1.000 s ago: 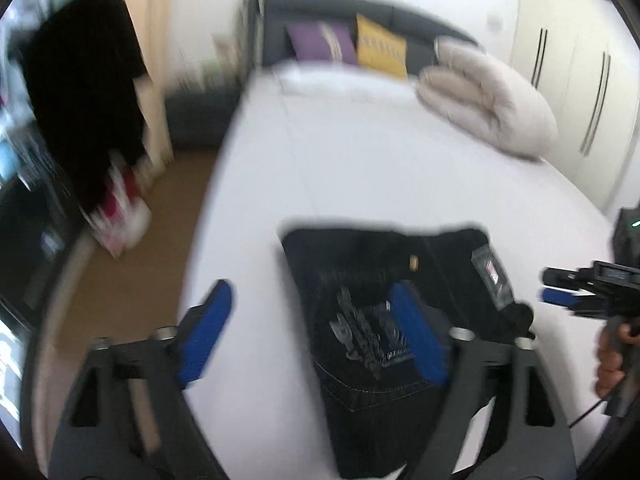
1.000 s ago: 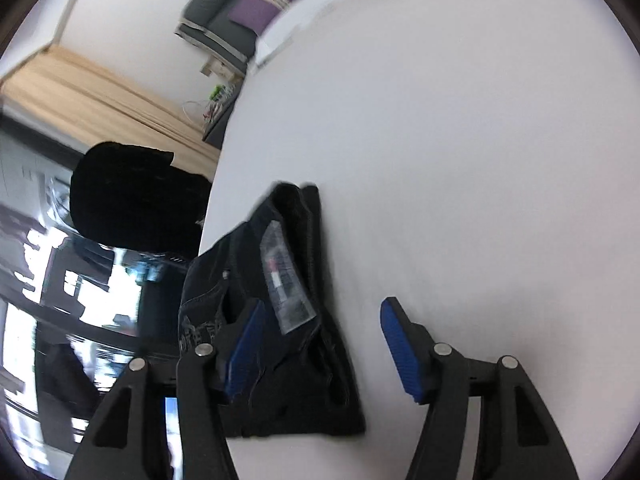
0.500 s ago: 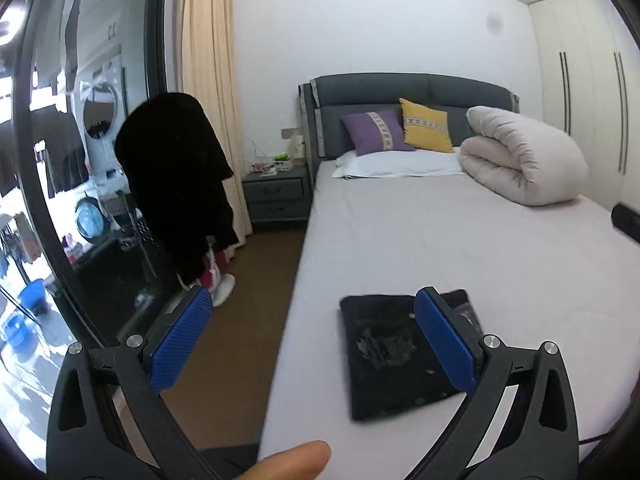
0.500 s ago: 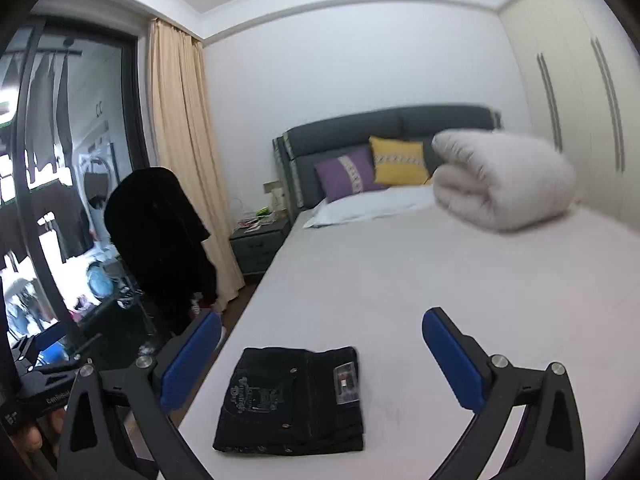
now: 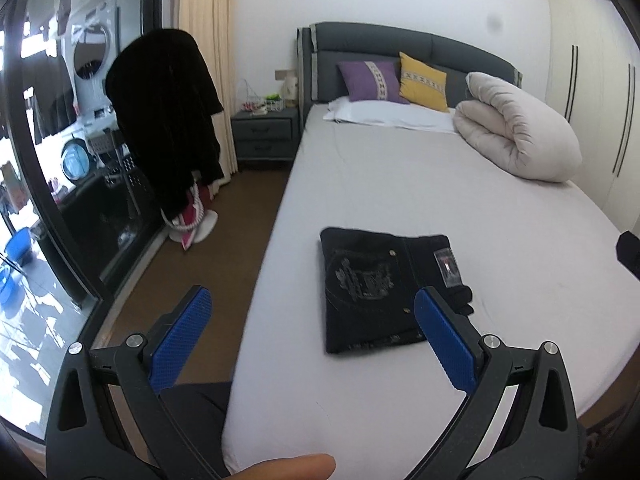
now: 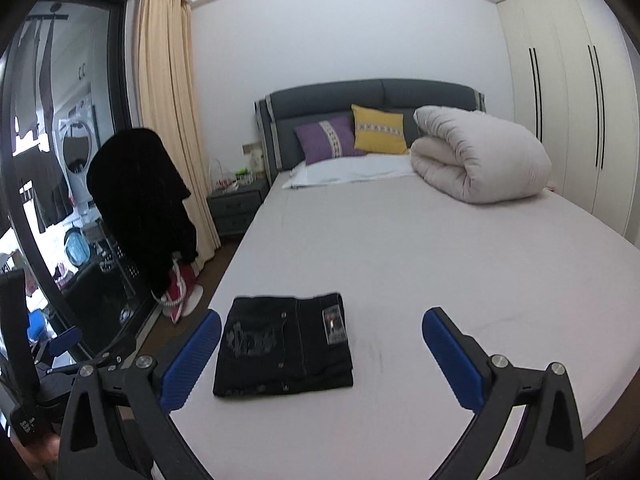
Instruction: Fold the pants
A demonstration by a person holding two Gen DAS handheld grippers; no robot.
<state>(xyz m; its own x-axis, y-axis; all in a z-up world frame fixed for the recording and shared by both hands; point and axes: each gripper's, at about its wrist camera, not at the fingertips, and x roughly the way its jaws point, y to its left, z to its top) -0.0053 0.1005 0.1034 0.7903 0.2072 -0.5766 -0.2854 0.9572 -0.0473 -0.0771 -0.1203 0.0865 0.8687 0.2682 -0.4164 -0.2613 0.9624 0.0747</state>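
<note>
The dark jeans (image 5: 380,288) lie folded into a flat rectangle near the front left corner of the bed (image 5: 420,184), back pocket and label facing up. They also show in the right wrist view (image 6: 284,344). My left gripper (image 5: 316,336) is open and empty, held back above the bed's front edge. My right gripper (image 6: 320,356) is open and empty, also pulled back from the jeans. Neither gripper touches the jeans.
A rolled white duvet (image 6: 480,156) and pillows (image 6: 348,136) lie at the head of the bed. A black garment (image 5: 168,120) hangs on a stand left of the bed, by a glass door. A nightstand (image 5: 264,136) and wardrobe (image 6: 568,100) stand at the sides.
Both grippers have drawn back and up from the folded jeans, from close over them to a wide view of the bed. The jeans stay in place.
</note>
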